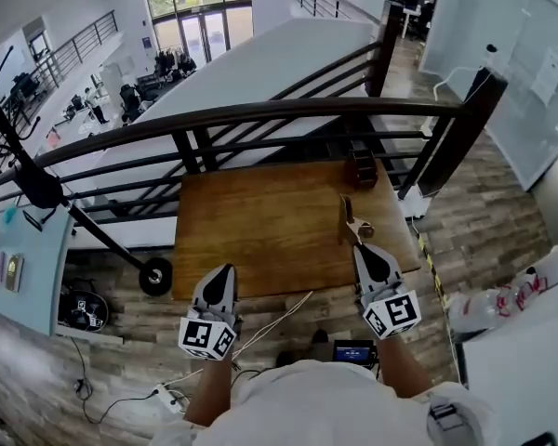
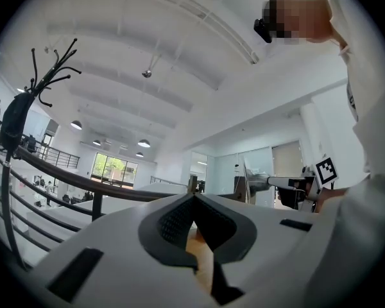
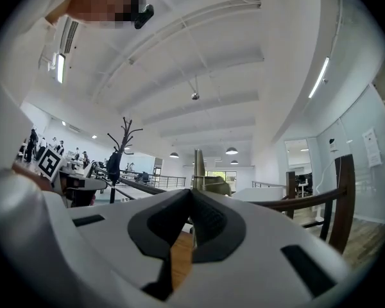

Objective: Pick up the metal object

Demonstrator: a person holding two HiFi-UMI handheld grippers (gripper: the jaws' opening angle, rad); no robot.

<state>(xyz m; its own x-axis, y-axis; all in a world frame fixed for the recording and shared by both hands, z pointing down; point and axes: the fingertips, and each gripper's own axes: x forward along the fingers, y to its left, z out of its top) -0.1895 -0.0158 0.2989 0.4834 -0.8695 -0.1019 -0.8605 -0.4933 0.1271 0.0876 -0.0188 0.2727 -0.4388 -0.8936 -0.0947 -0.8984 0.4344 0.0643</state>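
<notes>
Our right gripper (image 1: 358, 242) has its jaws pinched tight on the metal object (image 1: 347, 217). It is a thin piece standing upright out of the tips, over the right side of the table (image 1: 260, 221) near its near edge. Our left gripper (image 1: 226, 269) is closed on nothing, by the near edge toward the left.

We judge the grip to be the weak point. The pads catch only a small part of a slim, smooth piece, so a quick swing or tilt could let it pivot or slip out. It would then drop onto the wood, or past the right edge to the floor. Whether it is clear of the tabletop we cannot tell.

The table is bare brown wood except for a small dark box (image 1: 361, 167) at its far edge. A dark railing (image 1: 260, 114) runs just behind it, overlooking an open hall. Cables (image 1: 279, 319) trail on the plank floor at our feet.
</notes>
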